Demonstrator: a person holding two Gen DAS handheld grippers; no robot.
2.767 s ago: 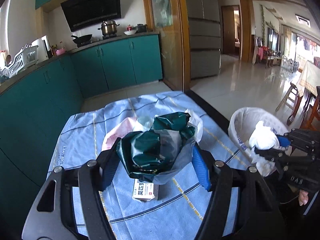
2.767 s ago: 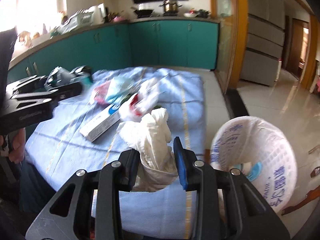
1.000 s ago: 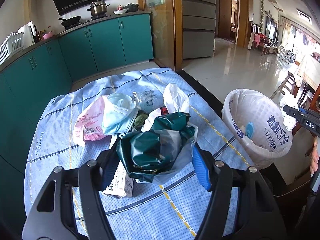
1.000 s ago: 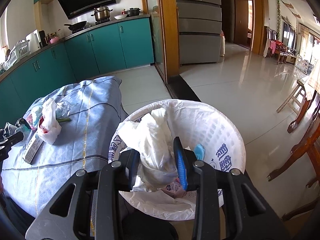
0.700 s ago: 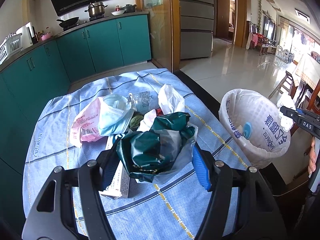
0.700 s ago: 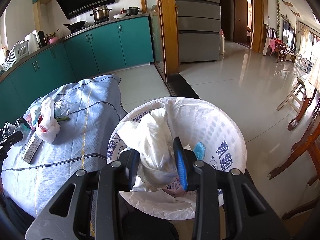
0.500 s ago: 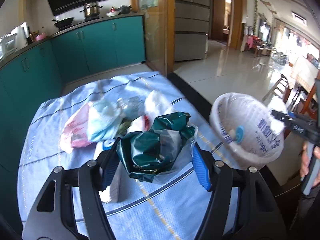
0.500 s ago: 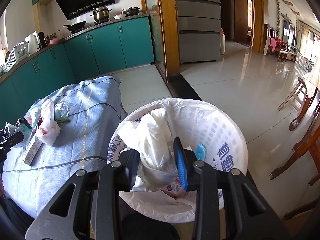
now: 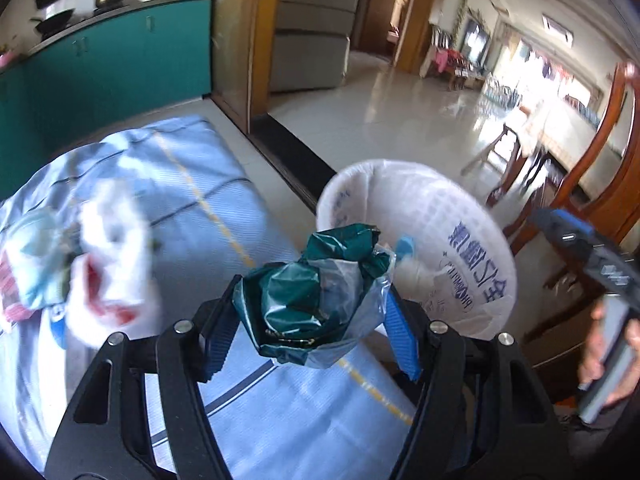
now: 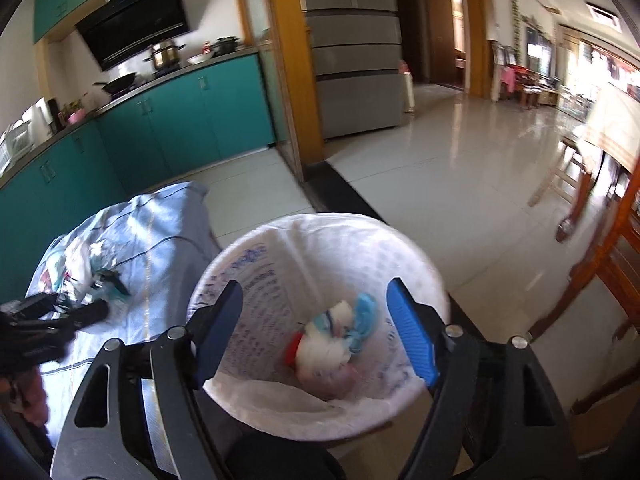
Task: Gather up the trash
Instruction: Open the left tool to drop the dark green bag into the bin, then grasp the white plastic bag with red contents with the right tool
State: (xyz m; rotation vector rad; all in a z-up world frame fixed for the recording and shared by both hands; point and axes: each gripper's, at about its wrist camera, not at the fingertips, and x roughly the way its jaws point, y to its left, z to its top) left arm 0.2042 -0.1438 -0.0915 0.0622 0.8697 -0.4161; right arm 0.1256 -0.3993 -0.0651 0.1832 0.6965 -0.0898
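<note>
My left gripper [image 9: 314,292] is shut on a crumpled green and clear plastic bag [image 9: 304,300], held over the table's right edge next to the white-lined trash bin [image 9: 472,248]. Above the bin [image 10: 420,264], the jaws of my right gripper [image 10: 315,286] are opening and nothing is between them. A white wad of tissue [image 10: 324,350] lies at the bin's bottom among blue and red scraps. More trash stays on the blue tablecloth [image 9: 224,184]: a white bag with red inside [image 9: 108,264] and blurred wrappers at the left.
Teal kitchen cabinets [image 10: 180,124] run behind the table. A wooden chair [image 9: 600,184] stands right of the bin, and a wooden door post [image 10: 288,80] rises behind it. Glossy tiled floor [image 10: 460,168] spreads beyond. A hand [image 9: 608,352] holds the right gripper's handle.
The right gripper's jaws parted and the white wad dropped into the bin. My left gripper swung right towards the bin with the green bag still in it.
</note>
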